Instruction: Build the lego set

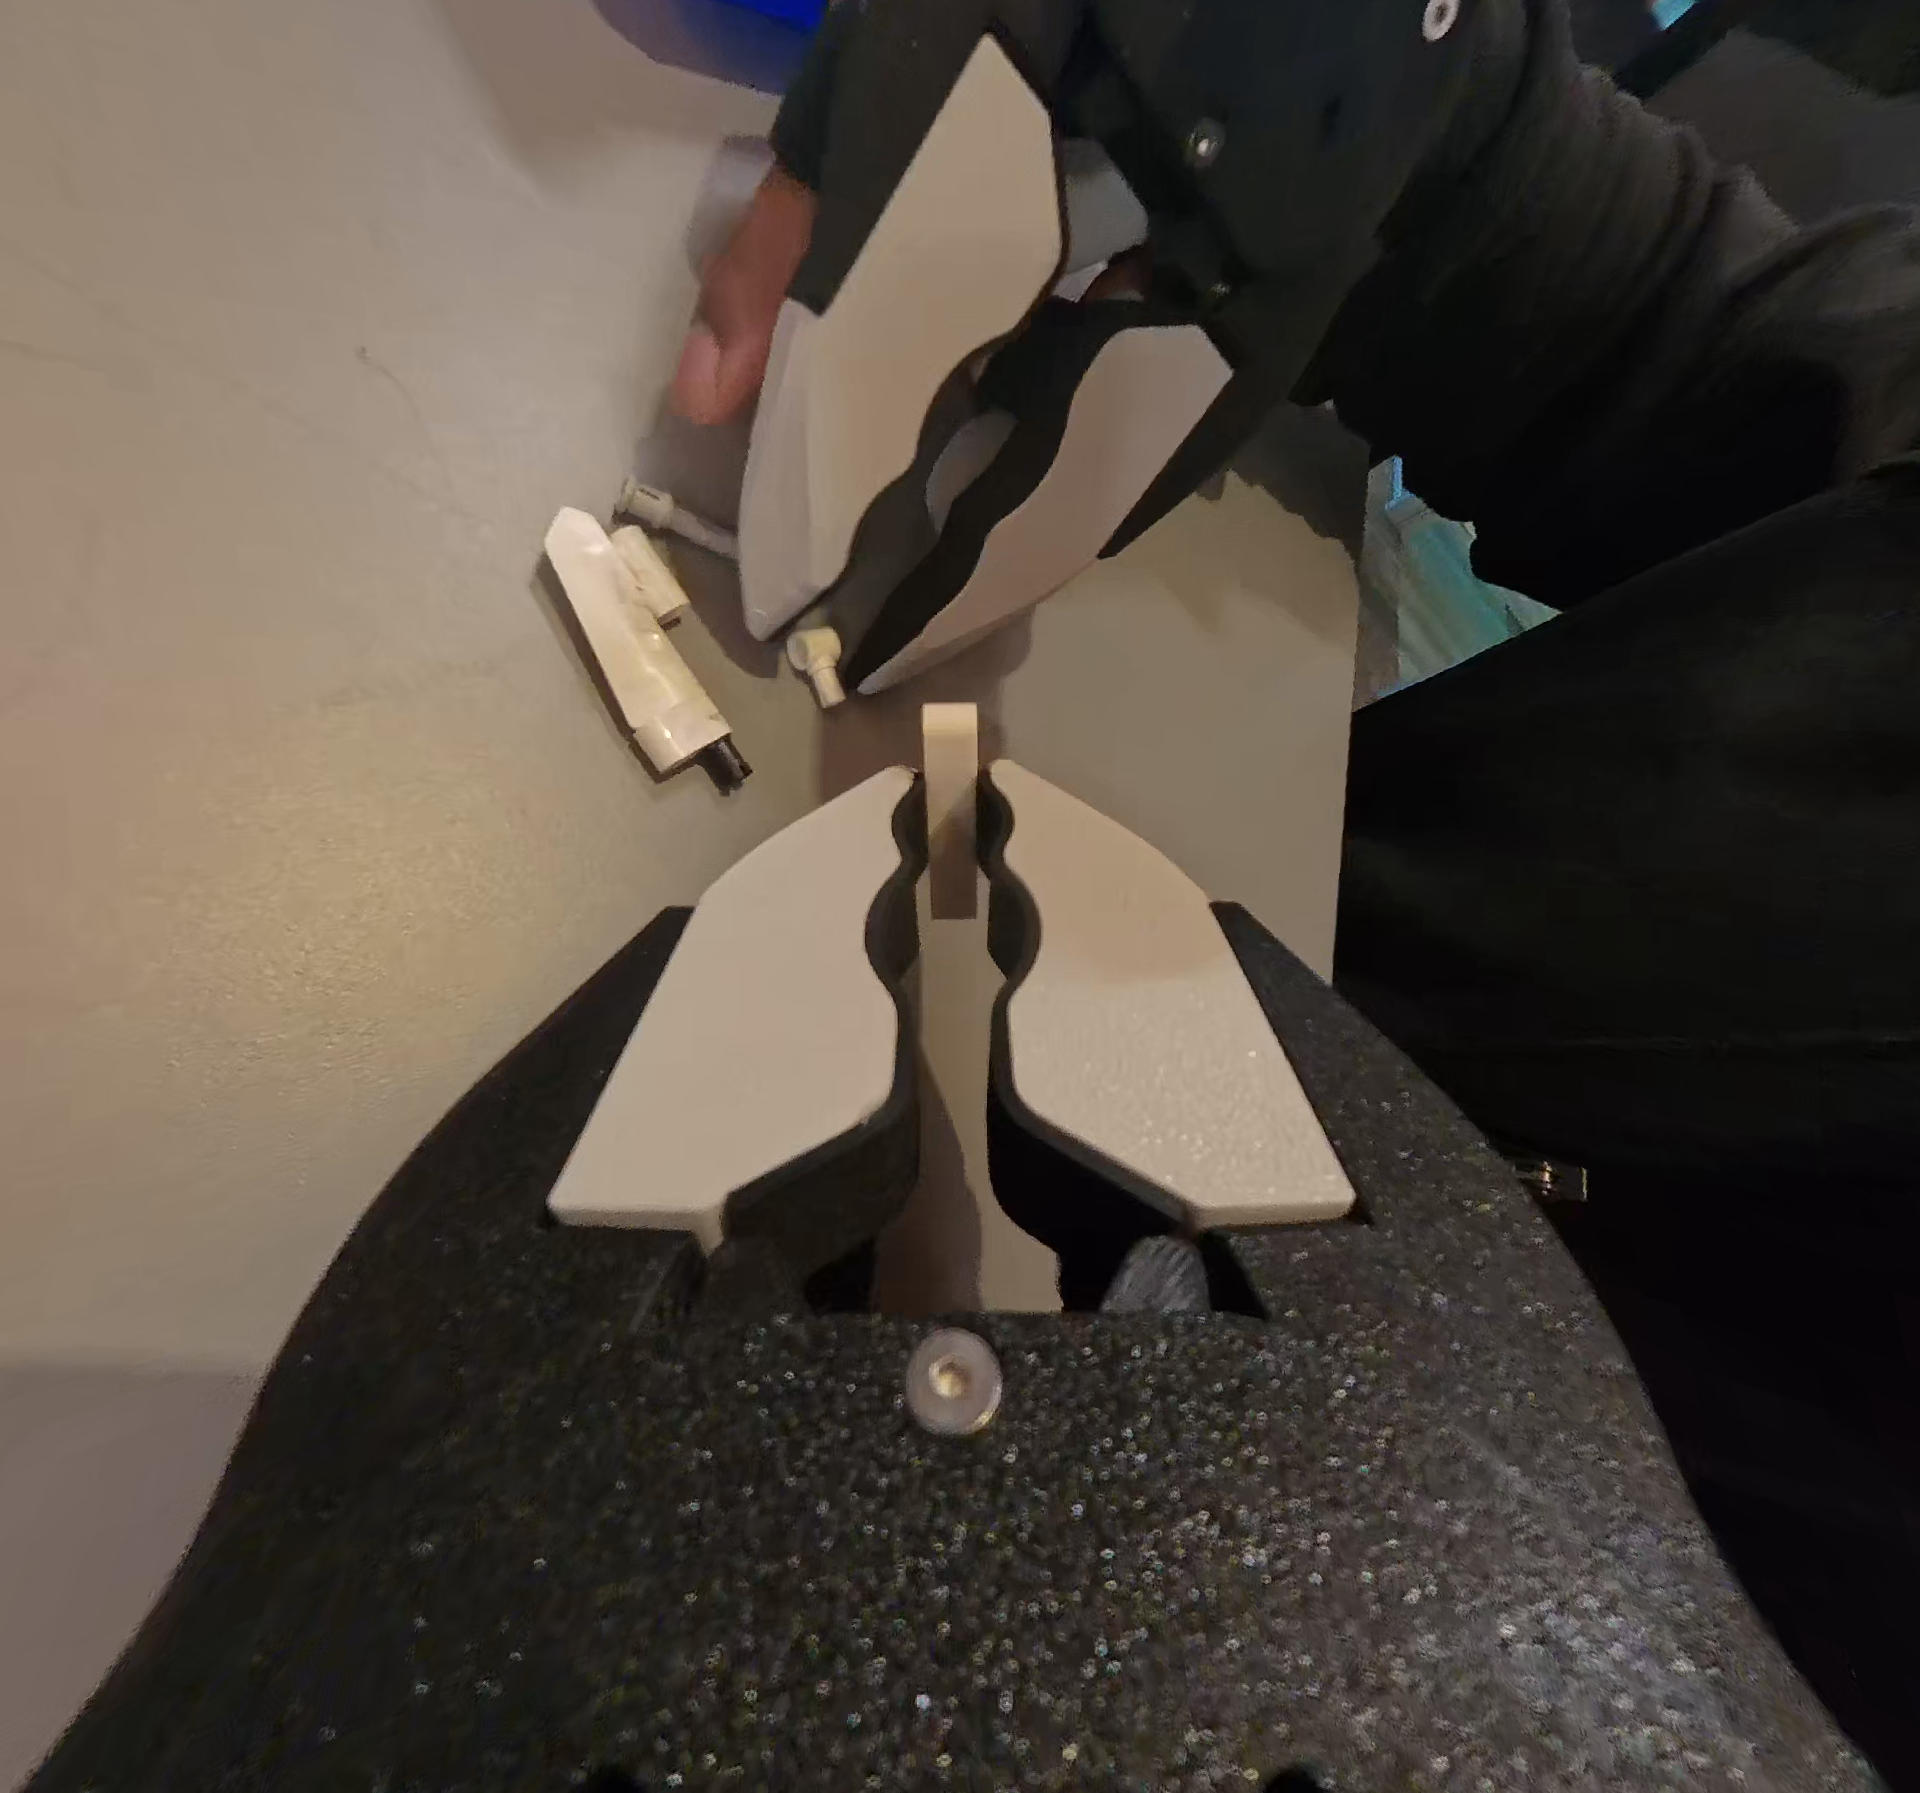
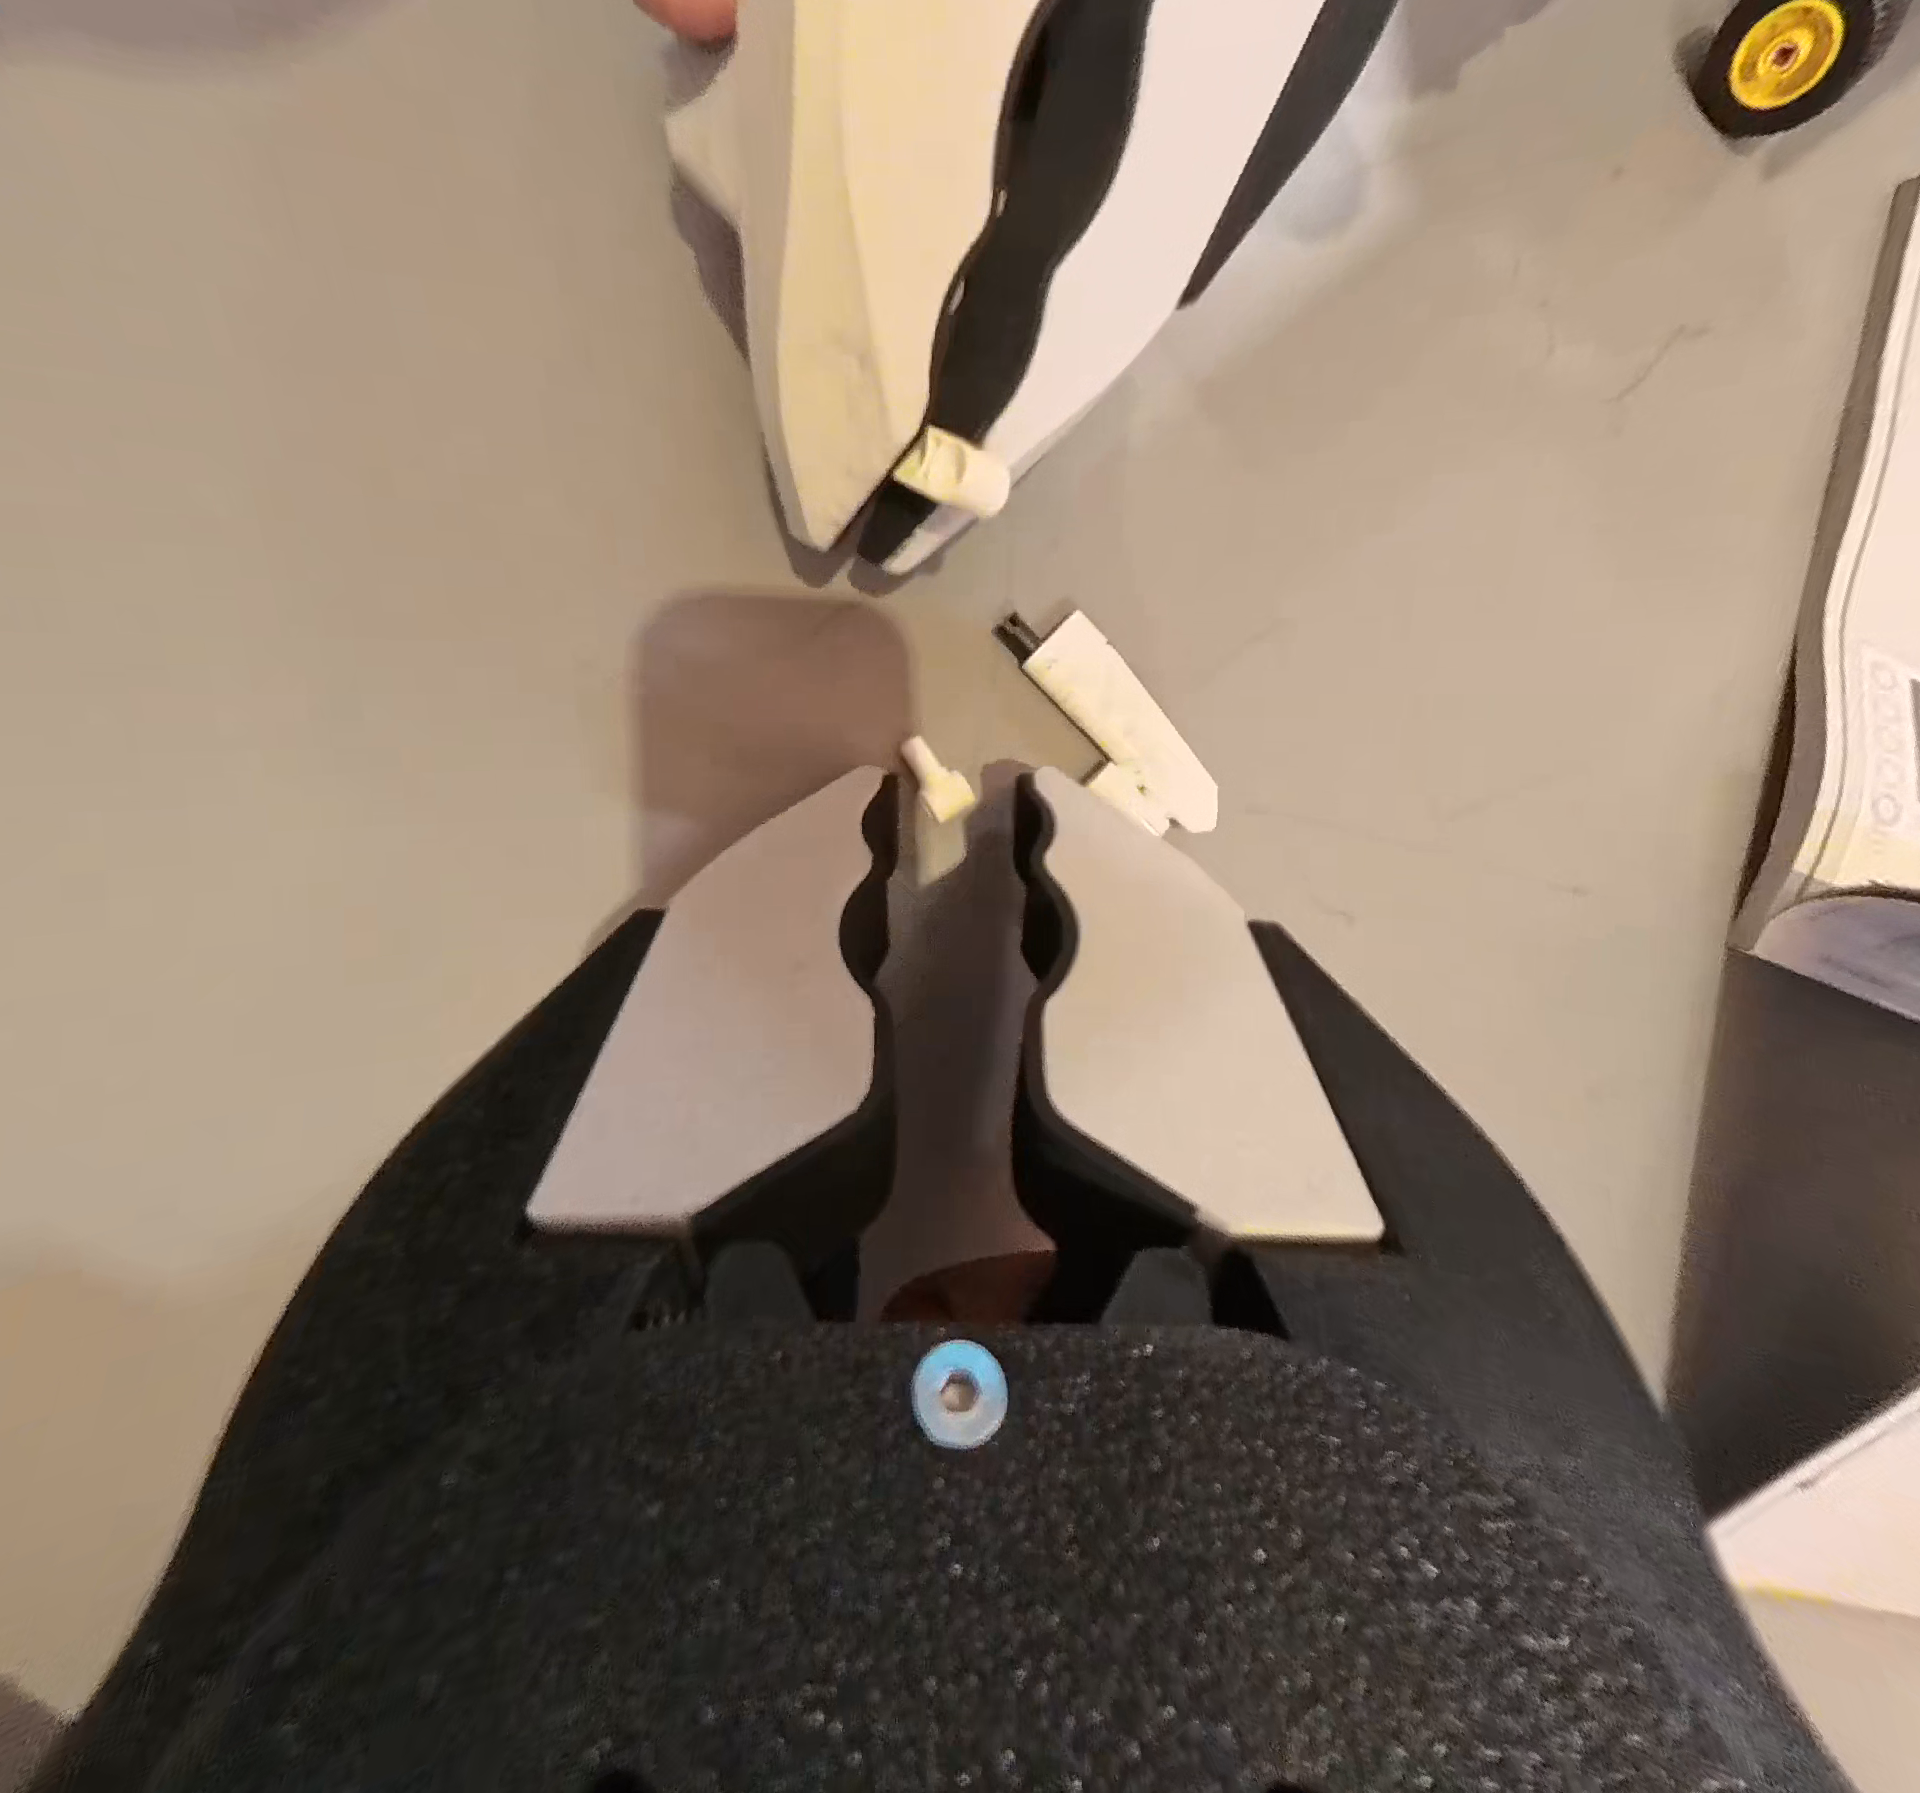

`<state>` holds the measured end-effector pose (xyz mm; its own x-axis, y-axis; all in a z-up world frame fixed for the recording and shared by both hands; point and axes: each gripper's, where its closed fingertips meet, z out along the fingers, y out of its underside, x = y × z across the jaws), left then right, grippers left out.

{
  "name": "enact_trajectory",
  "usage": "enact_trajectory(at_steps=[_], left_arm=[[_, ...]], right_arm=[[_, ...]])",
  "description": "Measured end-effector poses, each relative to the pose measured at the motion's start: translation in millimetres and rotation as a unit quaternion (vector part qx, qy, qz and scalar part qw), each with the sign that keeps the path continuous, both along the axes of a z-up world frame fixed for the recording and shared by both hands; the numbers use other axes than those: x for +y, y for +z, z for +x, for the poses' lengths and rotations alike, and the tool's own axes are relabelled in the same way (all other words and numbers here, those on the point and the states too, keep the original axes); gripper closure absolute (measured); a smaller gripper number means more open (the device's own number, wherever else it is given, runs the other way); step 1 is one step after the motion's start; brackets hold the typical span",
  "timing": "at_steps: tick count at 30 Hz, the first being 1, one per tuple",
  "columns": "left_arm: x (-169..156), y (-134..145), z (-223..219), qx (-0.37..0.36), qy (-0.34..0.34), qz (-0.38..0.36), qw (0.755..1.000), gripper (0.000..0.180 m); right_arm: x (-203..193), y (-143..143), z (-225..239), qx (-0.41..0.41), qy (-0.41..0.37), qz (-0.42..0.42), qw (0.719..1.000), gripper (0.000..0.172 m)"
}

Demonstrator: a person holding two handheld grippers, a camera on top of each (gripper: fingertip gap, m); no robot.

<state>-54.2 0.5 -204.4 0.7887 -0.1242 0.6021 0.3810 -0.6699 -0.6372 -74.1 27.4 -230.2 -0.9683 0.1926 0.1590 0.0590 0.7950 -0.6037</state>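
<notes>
The left hand-held gripper (image 1: 949,787) pinches a small flat cream plastic bar (image 1: 951,756). The right hand-held gripper (image 2: 954,787) stands open over a tiny white plastic peg (image 2: 938,787) on the grey table (image 2: 312,496).

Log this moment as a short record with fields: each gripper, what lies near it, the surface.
left gripper: shut on a flat cream plastic strip, pads pressing both faces
right gripper: open, low over the table, a small white plastic peg between its tips, not gripped
beside the peg: long white plastic block with a black pin at one end
far corner: black toy wheel with a yellow hub
surface: plain grey table
</notes>
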Motion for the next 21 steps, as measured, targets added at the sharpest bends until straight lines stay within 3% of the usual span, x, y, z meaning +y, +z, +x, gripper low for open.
enact_trajectory(at_steps=[3, 9, 15, 21], left_arm=[[0, -5, 0, 0.004, -0.001, -0.011, 1.0, 0.172], [5, -8, -7, 0.063, 0.018, -0.018, 0.998, 0.172], [12, -11, -12, 0.116, 0.038, -0.02, 0.992, 0.172], [16, -11, -14, 0.115, 0.038, -0.015, 0.993, 0.172]], right_arm=[[-3, -1, 2, -0.008, -0.006, -0.004, 1.0, 0.162], [-1, 1, -1, 0.045, -0.062, 0.006, 0.997, 0.162], [-6, 23, 2, 0.124, -0.118, -0.016, 0.985, 0.162], [-4, 10, 16, 0.068, -0.184, -0.017, 0.981, 0.161]])
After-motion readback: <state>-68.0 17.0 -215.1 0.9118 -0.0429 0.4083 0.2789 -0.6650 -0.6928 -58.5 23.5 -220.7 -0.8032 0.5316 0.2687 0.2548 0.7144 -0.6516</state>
